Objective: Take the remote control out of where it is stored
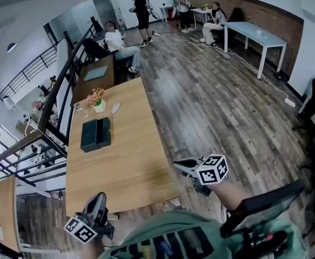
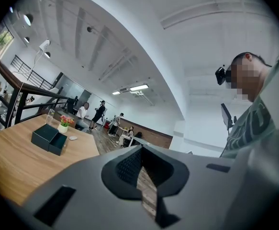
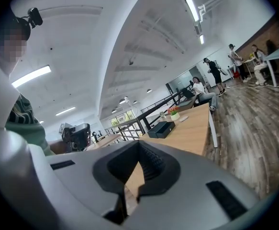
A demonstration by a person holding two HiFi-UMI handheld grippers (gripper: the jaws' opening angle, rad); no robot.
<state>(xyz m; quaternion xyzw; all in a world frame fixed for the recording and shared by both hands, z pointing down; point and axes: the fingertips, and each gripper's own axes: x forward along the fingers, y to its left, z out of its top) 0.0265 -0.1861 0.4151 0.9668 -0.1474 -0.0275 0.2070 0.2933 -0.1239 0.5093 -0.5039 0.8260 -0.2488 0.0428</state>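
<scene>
I can't see the remote; I judge it's inside the dark box [image 1: 96, 134] on the table [image 1: 130, 166], well apart from me. My left claw [image 1: 98, 197] and right claw [image 1: 180, 165] are both pinched together, empty. Arriving like that, I'd shove the box instead of gripping.

Head looks down; all share table [image 1: 130, 144].

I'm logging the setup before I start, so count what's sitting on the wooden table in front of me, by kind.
Dark box parts, side by side: 2
White flowerpot with flowers: 1
Small flat white object: 1
Clear glass: 1
Total: 5
</scene>
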